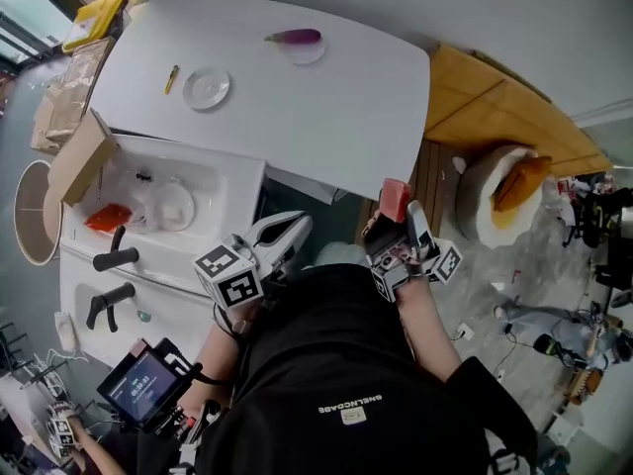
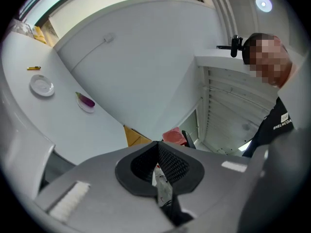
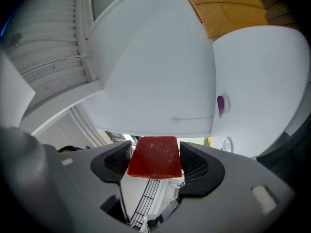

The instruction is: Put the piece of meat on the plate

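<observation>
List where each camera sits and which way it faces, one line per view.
Head view: on the person's head, looking steeply down at the white table and plate; forearms, left gripper and right gripper show.
Left gripper view: rides the left gripper, facing the table along its shut, empty jaws.
Right gripper view: rides the right gripper; its jaws clamp the piece of meat.
Shared: all three show the plate.

A purple eggplant [image 1: 295, 37] lies at the far edge of the white desk [image 1: 326, 107], with a yellow pen [image 1: 172, 78] well left of it. A cardboard box [image 1: 79, 156] stands at the desk's near left. An orange cushion [image 1: 521, 181] lies far right.
</observation>
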